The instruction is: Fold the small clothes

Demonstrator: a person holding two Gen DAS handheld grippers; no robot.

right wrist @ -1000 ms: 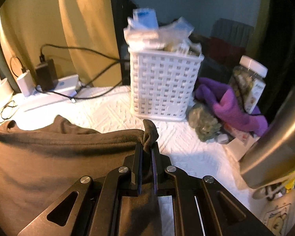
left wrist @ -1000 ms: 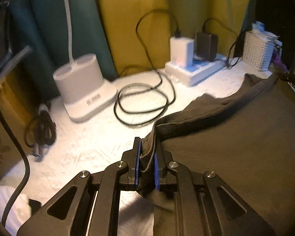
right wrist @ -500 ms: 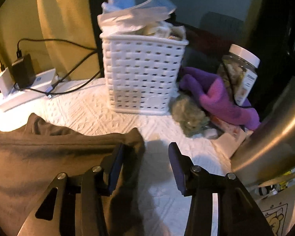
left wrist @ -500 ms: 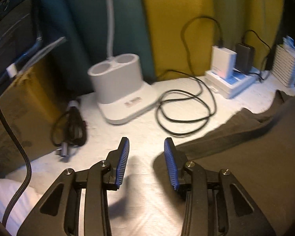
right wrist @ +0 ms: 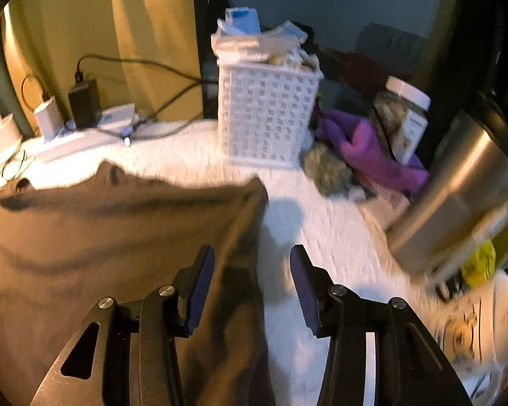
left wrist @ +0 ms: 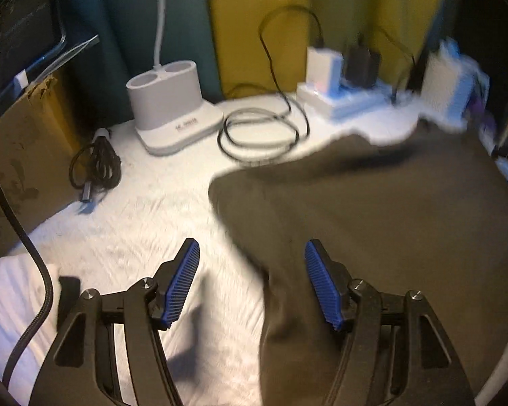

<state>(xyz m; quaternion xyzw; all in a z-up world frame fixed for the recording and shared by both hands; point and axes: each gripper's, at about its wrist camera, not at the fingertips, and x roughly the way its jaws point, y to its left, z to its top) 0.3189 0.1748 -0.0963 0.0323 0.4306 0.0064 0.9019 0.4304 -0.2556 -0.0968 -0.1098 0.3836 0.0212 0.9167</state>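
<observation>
A dark olive-brown garment point(left wrist: 372, 209) lies spread flat on the white textured table cover point(left wrist: 145, 216). My left gripper point(left wrist: 252, 284) is open and empty above the garment's left edge, whose border runs between the blue pads point(left wrist: 183, 280). In the right wrist view the same garment point(right wrist: 84, 237) fills the left half. My right gripper point(right wrist: 252, 287) is open and empty over the garment's right edge, near its far right corner point(right wrist: 254, 186).
A white charging dock point(left wrist: 172, 108), a coiled black cable point(left wrist: 259, 135) and a power strip with chargers point(left wrist: 342, 98) stand at the back. A white basket point(right wrist: 267, 111), purple cloth point(right wrist: 365, 149), jar point(right wrist: 403, 118), steel container point(right wrist: 457, 186) and cardboard box point(left wrist: 20, 149) ring the cover.
Both grippers let go of the garment's far corners, opened wide and drew back toward me. The garment now lies flat on the cover.
</observation>
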